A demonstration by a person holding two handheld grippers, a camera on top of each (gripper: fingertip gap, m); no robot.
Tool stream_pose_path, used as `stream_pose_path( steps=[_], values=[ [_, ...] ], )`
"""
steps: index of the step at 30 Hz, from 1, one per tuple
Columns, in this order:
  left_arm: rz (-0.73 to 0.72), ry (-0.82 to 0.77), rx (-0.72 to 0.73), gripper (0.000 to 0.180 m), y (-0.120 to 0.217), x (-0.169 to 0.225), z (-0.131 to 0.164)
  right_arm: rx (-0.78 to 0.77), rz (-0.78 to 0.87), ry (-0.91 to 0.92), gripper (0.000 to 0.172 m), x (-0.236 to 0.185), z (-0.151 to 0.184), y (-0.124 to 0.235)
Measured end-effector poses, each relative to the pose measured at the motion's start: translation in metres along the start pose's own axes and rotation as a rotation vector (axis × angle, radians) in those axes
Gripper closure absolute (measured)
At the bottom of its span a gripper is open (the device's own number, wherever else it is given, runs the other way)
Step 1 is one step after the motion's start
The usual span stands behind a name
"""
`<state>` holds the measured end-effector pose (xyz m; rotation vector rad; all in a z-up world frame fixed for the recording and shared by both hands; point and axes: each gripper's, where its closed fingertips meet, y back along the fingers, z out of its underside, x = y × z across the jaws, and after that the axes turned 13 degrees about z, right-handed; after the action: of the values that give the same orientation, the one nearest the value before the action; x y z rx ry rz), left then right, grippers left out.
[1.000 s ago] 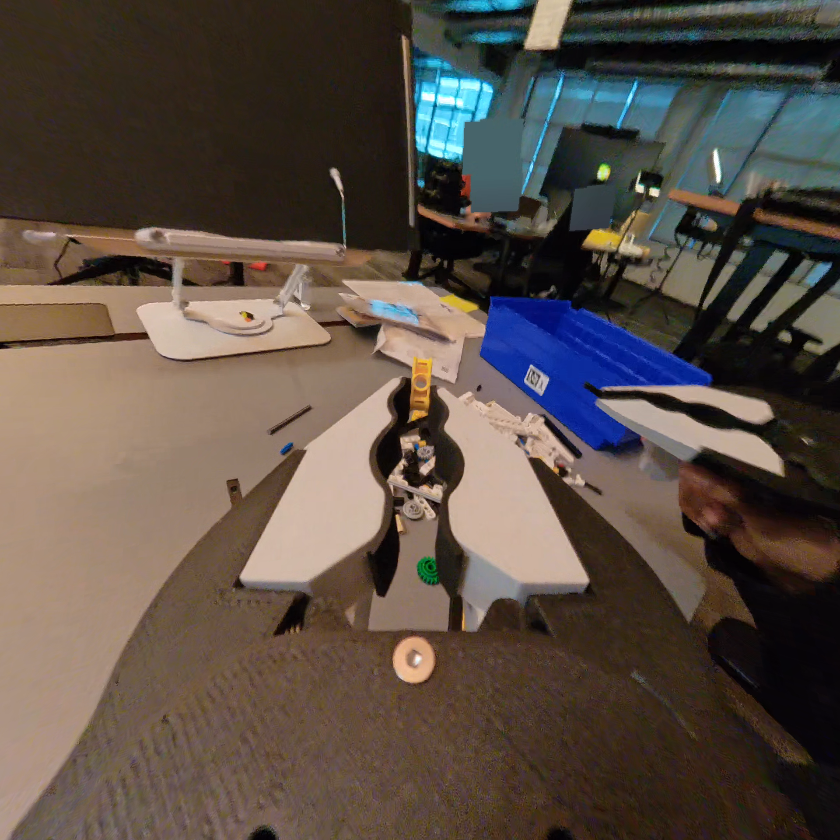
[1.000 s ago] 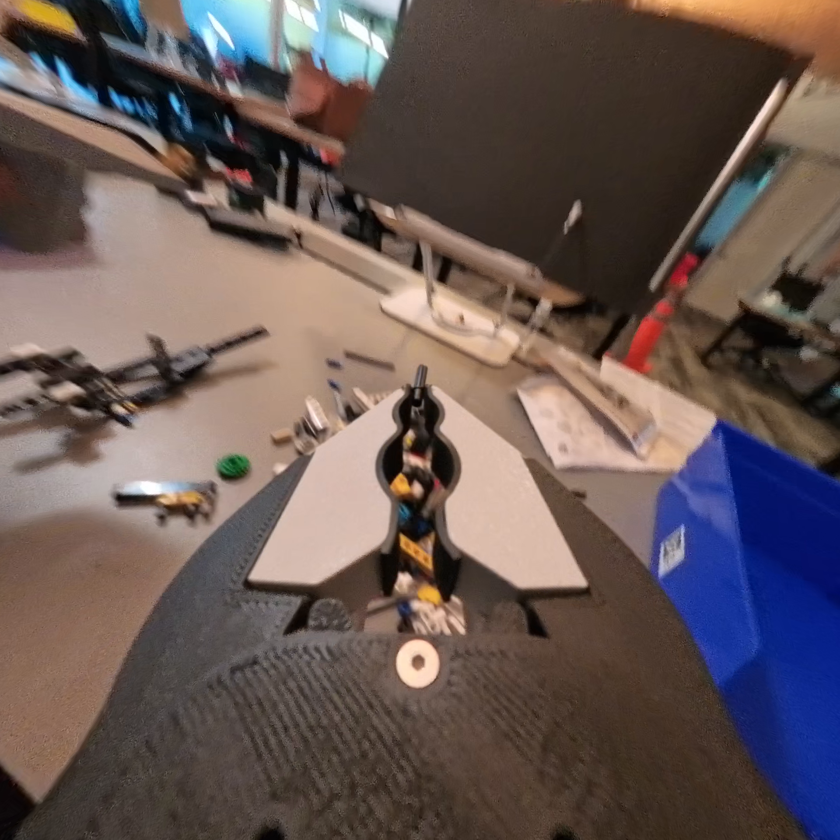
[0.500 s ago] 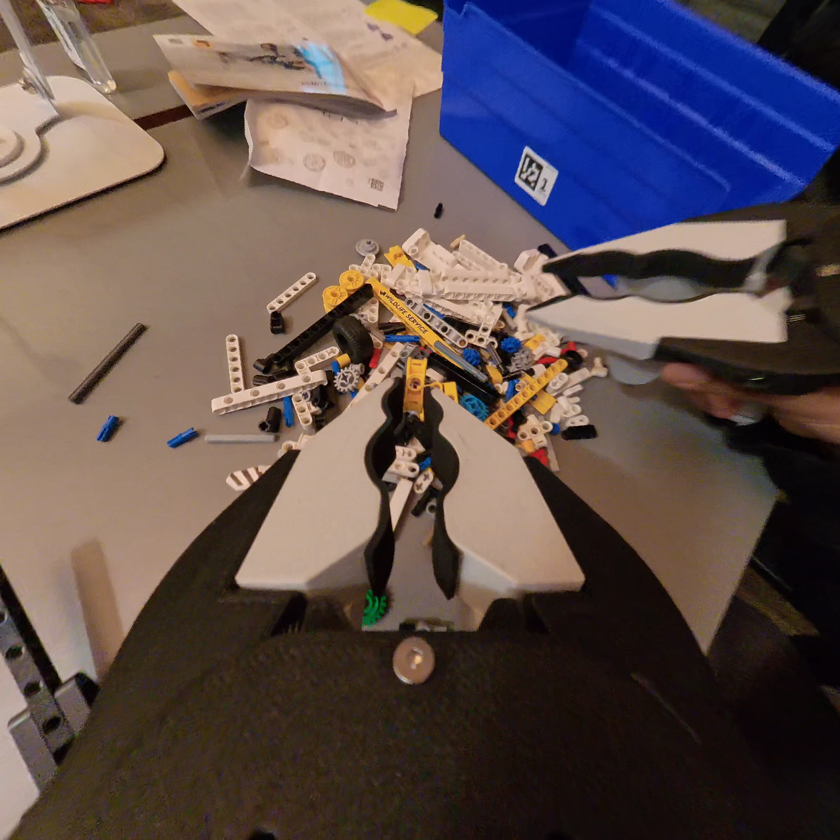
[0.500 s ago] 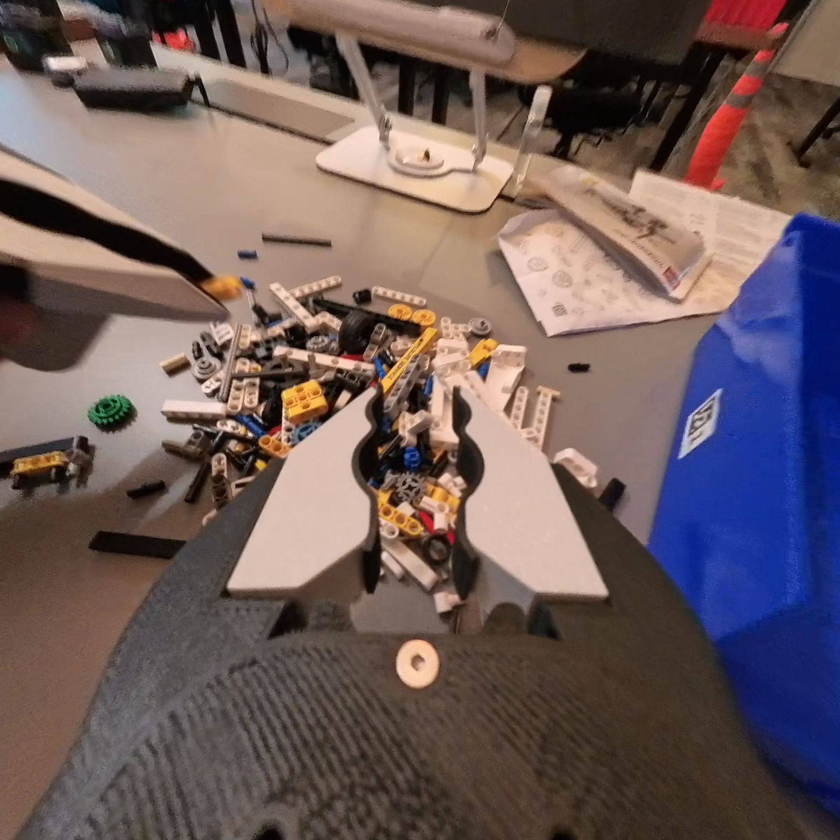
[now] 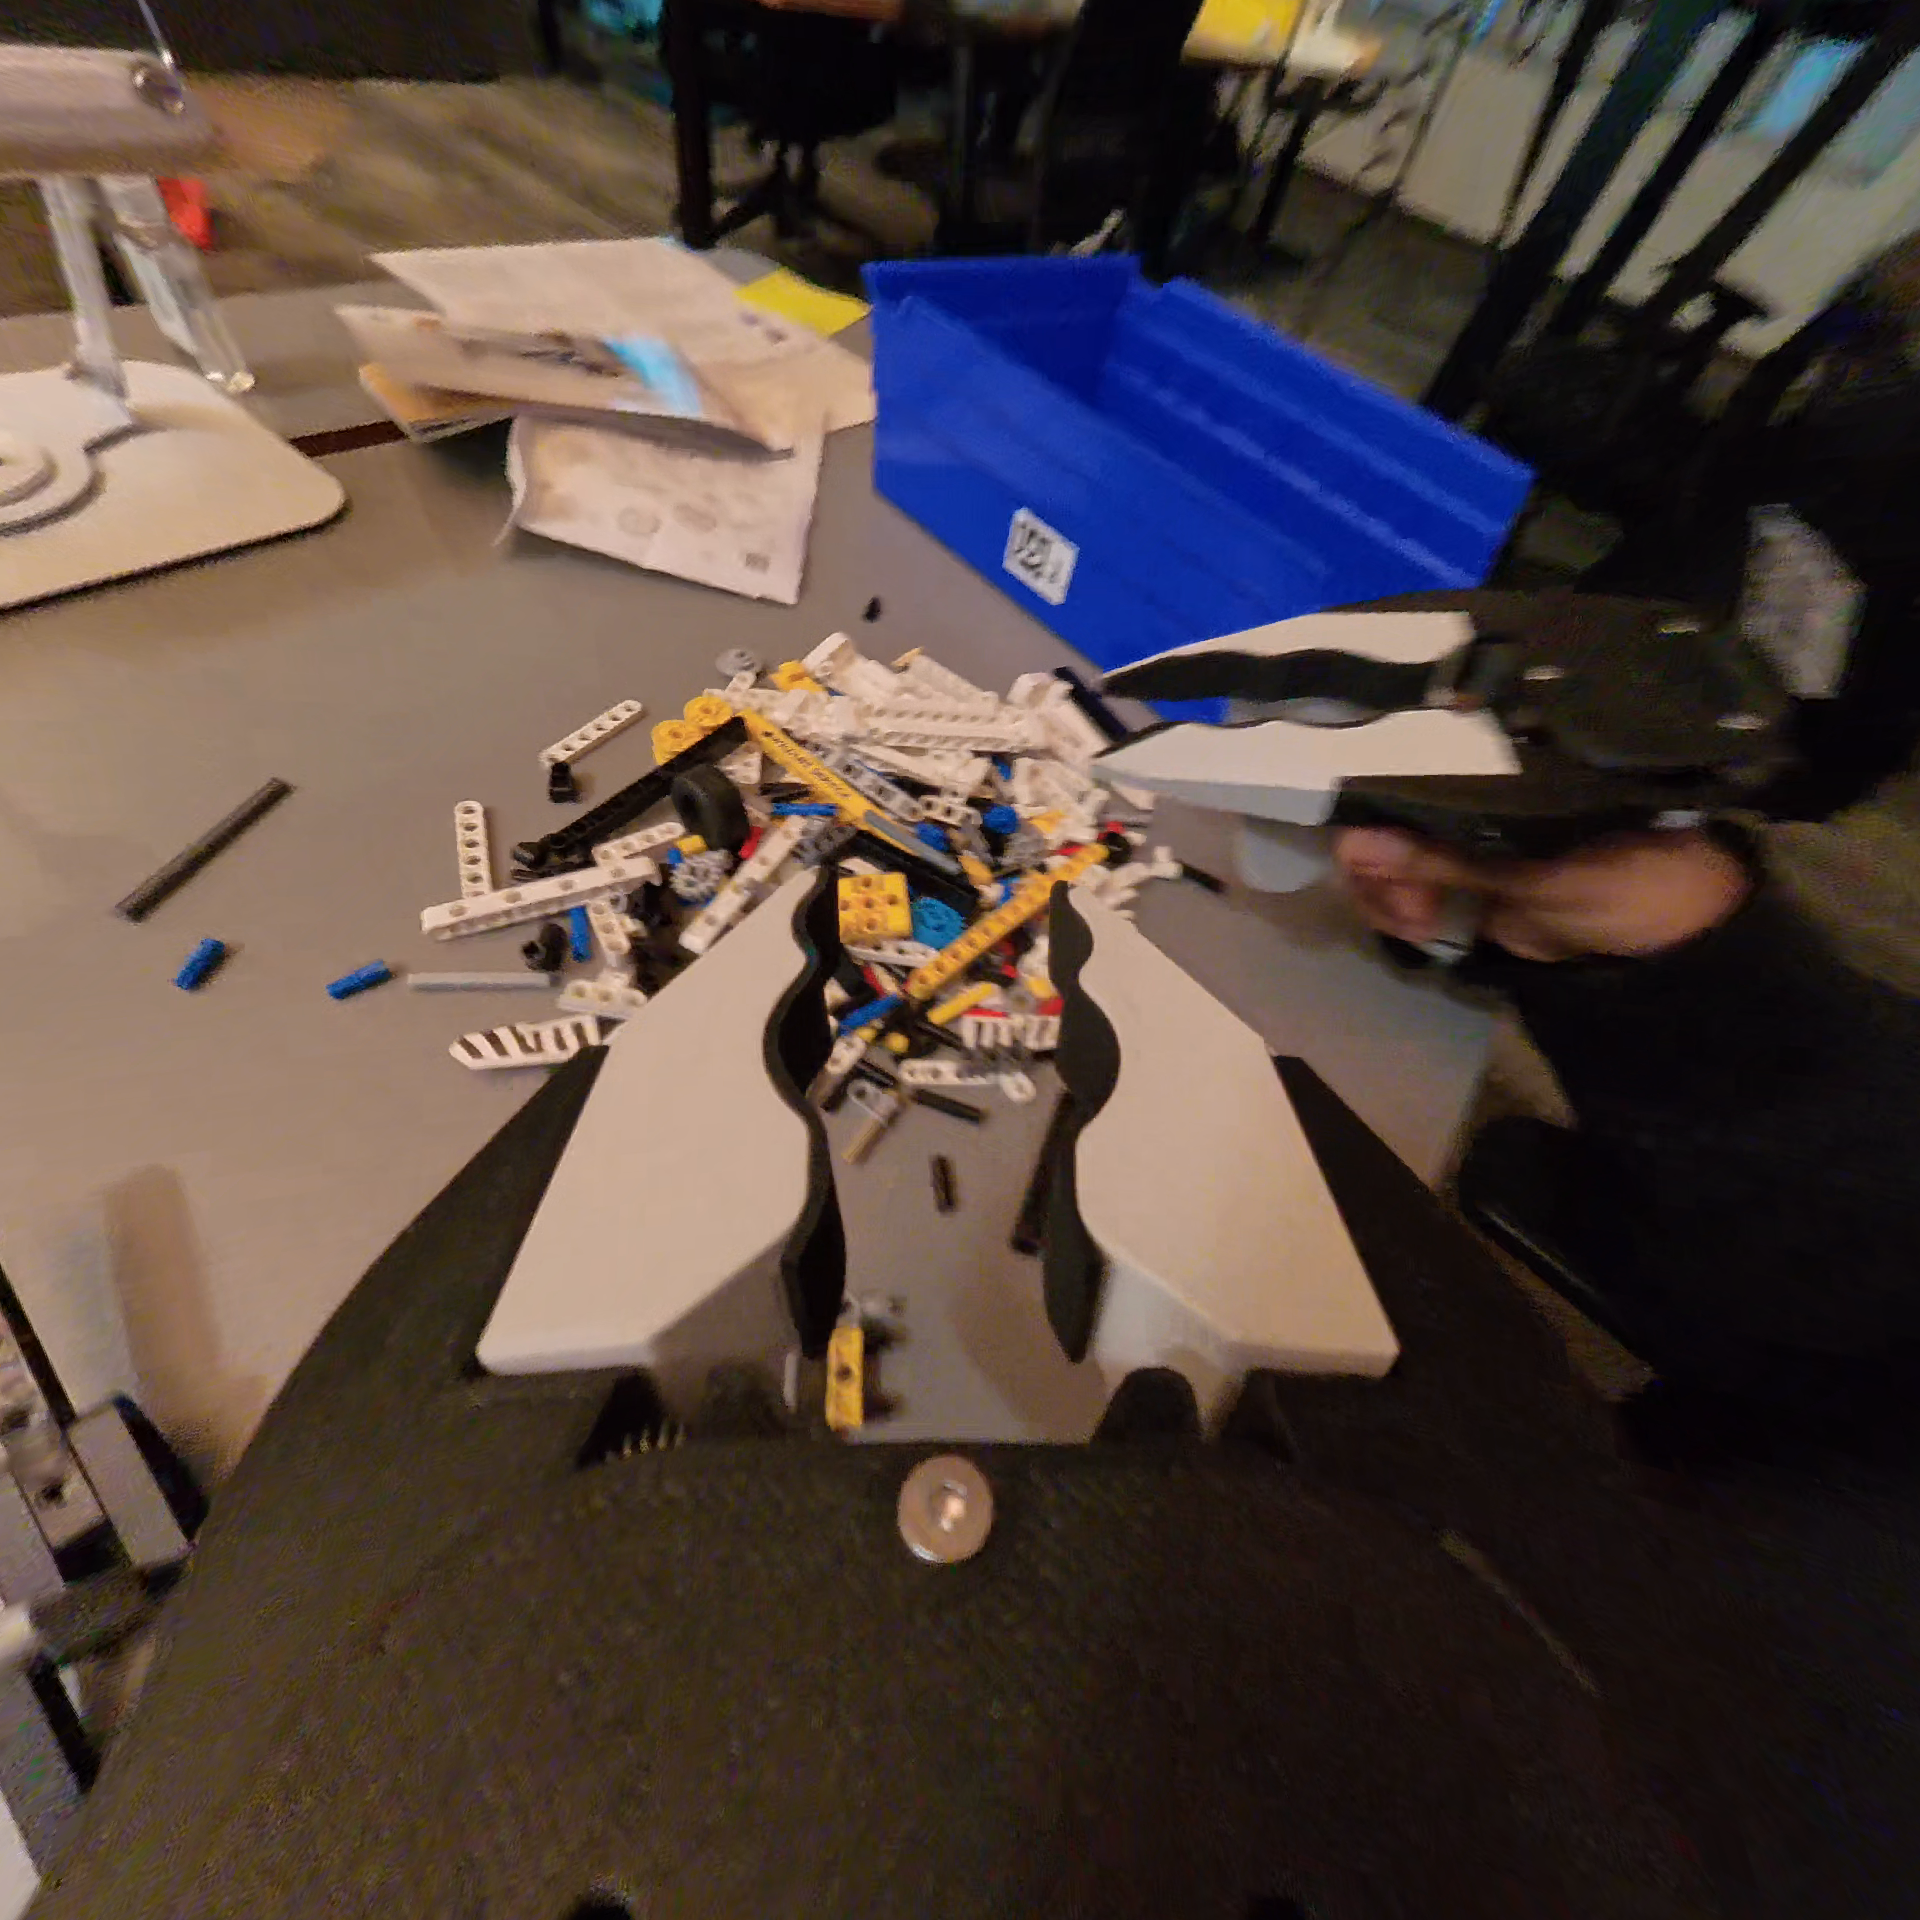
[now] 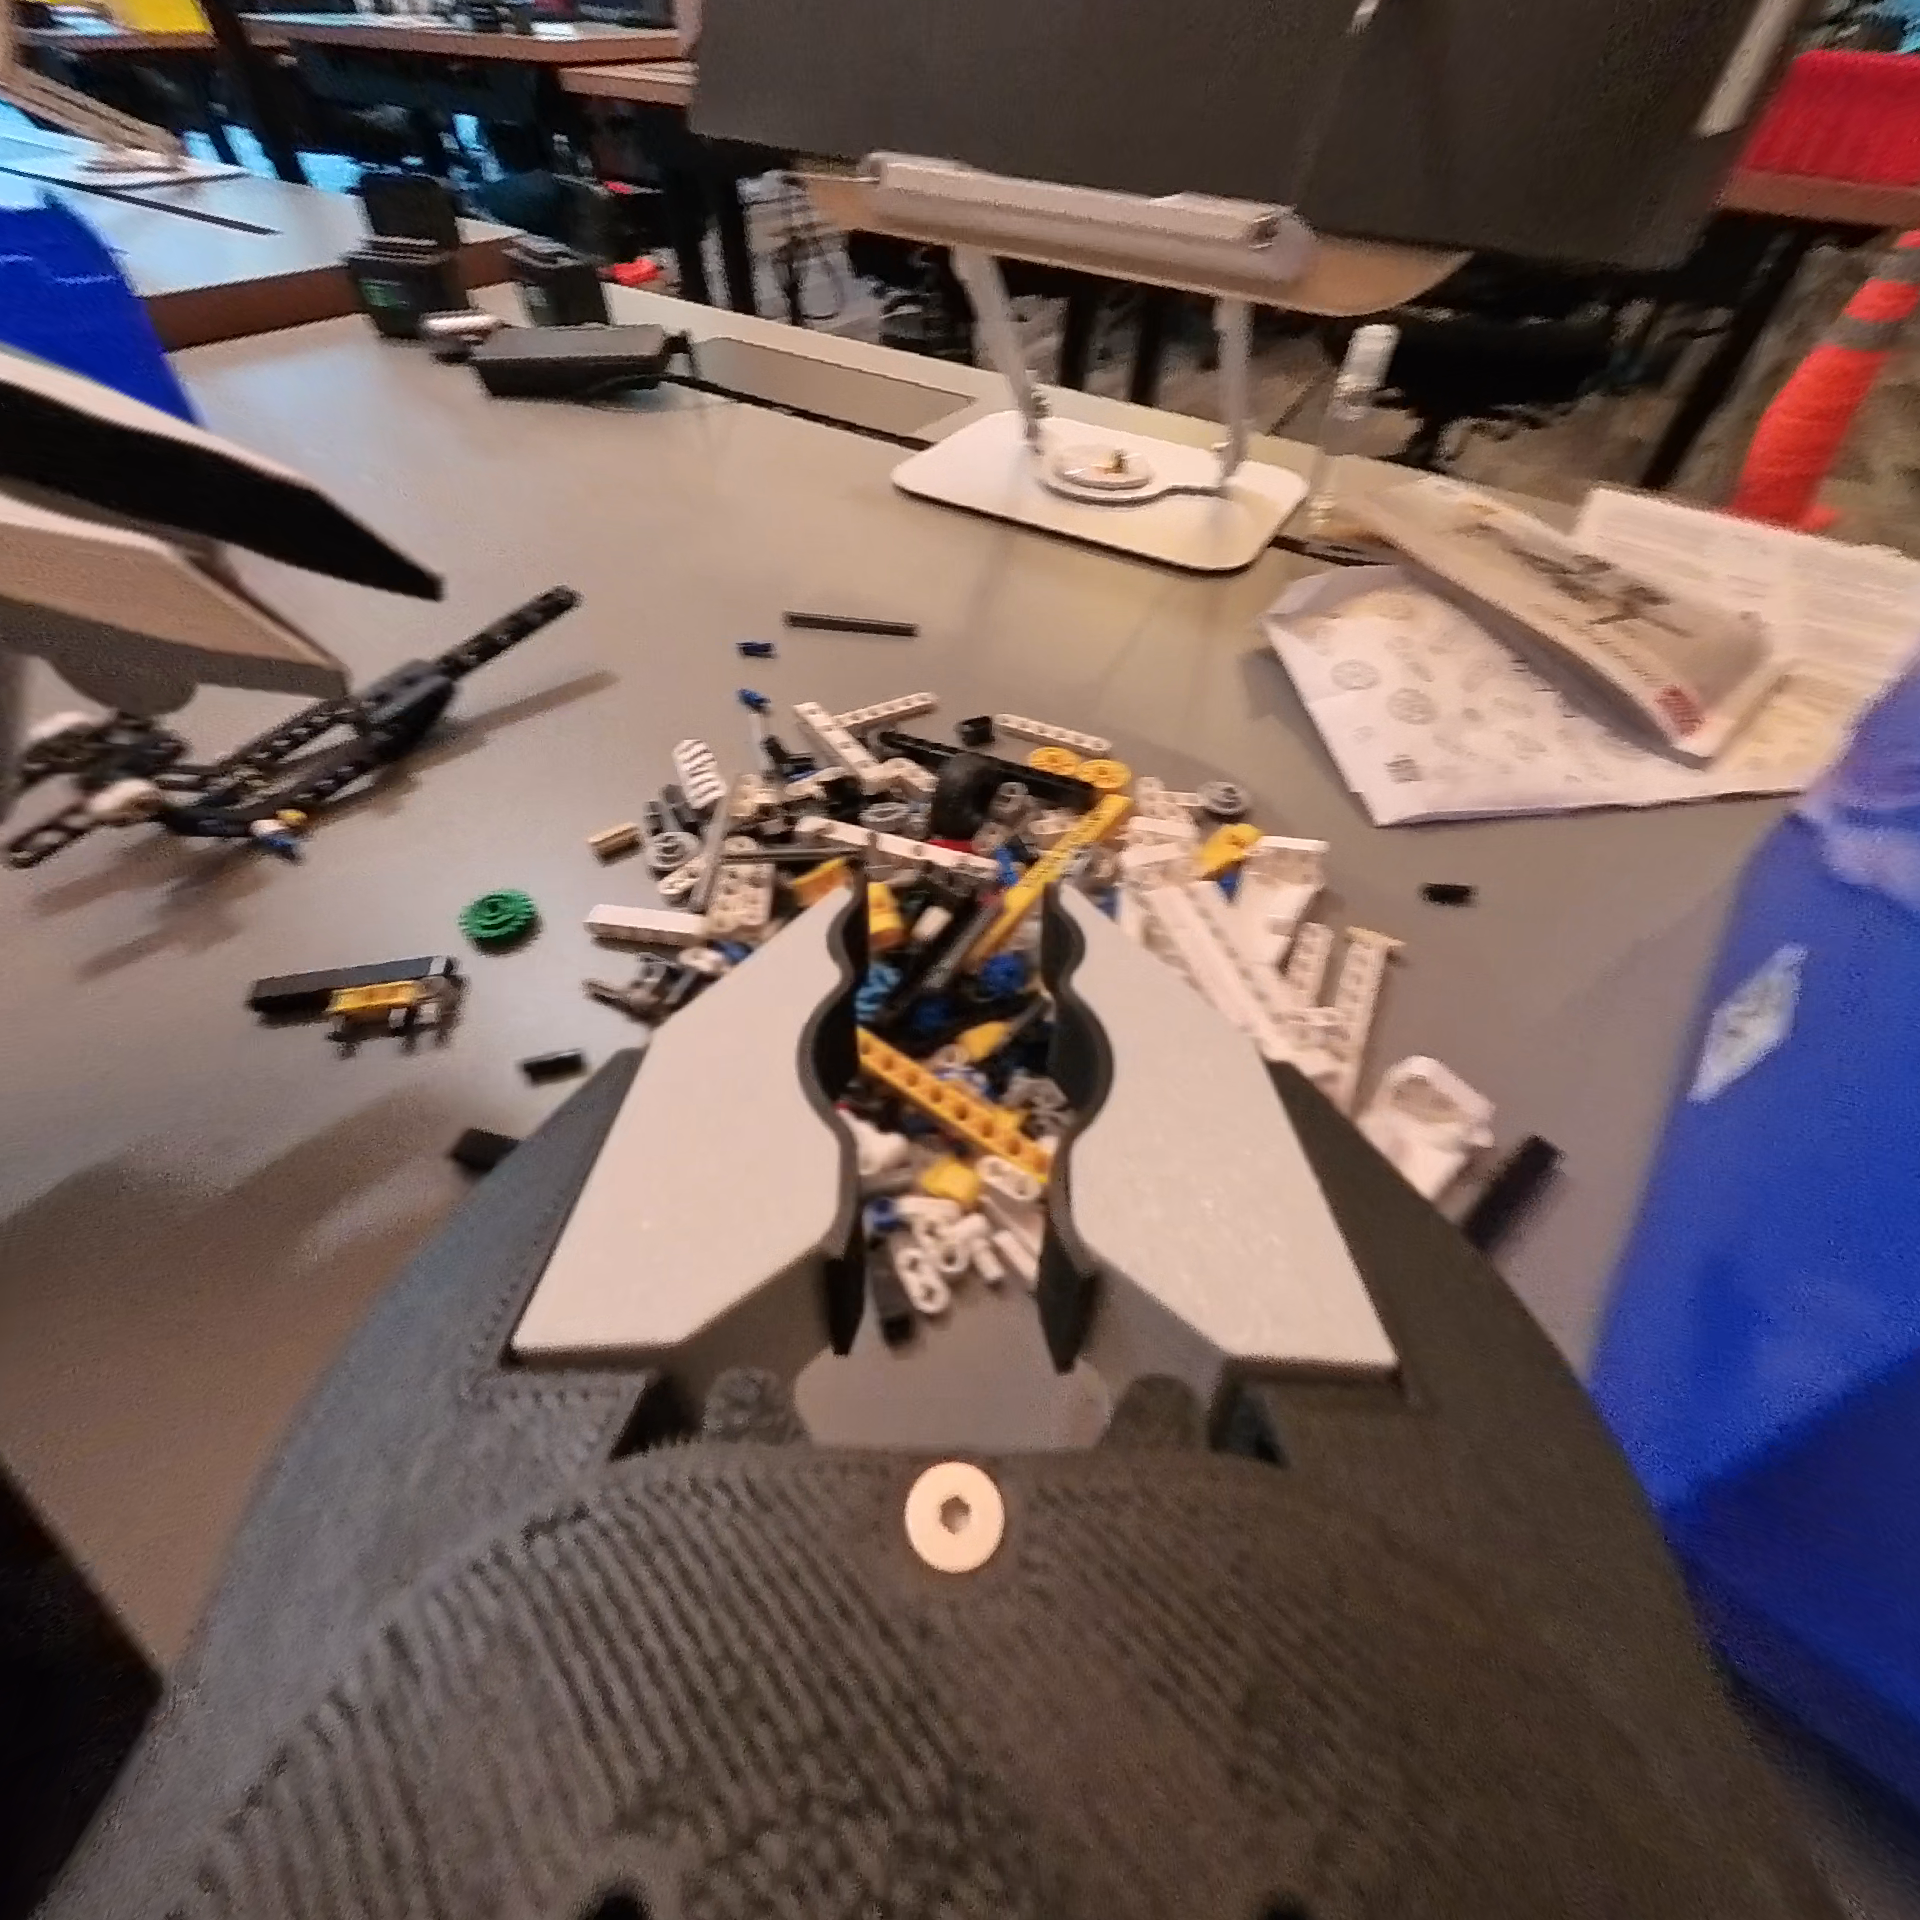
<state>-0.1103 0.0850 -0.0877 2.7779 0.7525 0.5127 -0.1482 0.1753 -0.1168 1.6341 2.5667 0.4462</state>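
both tongs spread, nothing pinched in either. left gripper [image 5: 940, 899] hangs over the near edge of the brick pile [image 5: 831, 831], jaws apart with loose bricks showing through the gap, pads not pressing on anything. a small yellow piece [image 5: 844, 1377] lies on the table back near the root of its fingers, not between the tips.

left to right on the grey table [image 5: 312, 727]: a partly built black frame [image 6: 260, 748] sits well left of the pile, with the left gripper's fingers above its near end in the right wrist view. a small black-and-yellow sub-assembly [image 6: 358, 992] and a green gear [image 6: 501, 917] lie apart from the pile on that side. a black axle [image 5: 203, 847] and two blue pins [image 5: 200, 961] are scattered off toward the white stand [image 5: 135, 488]. then the main pile, mixed white, yellow, black and blue beams. behind it, paper sheets and a booklet [image 5: 644, 416]. a blue bin [image 5: 1143, 468] stands just right of the pile, interior looks empty from here.

right gripper [image 6: 956, 904] hovers over the pile's right side, jaws apart, a yellow beam [image 6: 951, 1112] seen through the gap but lying on the heap, not clamped.

progress, judged only from layout: one frame started, one small sub-assembly built, bulk of parts still loose in the pile.
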Motion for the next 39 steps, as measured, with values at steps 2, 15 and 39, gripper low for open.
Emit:
stream_pose_path(
  steps=[2,15,39],
  values=[
    [0.094,0.027,0.050,0.146,0.022,0.021,0.006,-0.012,-0.080,-0.024,0.136,-0.021,0.002,-0.001],
    [0.281,0.102,0.271,0.145,0.088,0.071,0.071,-0.184,-0.494,-0.244,0.081,-0.149,0.027,0.034],
    [0.302,0.074,0.299,0.148,0.112,0.043,0.095,-0.402,0.147,-0.123,0.103,-0.100,0.068,0.026]
  ],
)
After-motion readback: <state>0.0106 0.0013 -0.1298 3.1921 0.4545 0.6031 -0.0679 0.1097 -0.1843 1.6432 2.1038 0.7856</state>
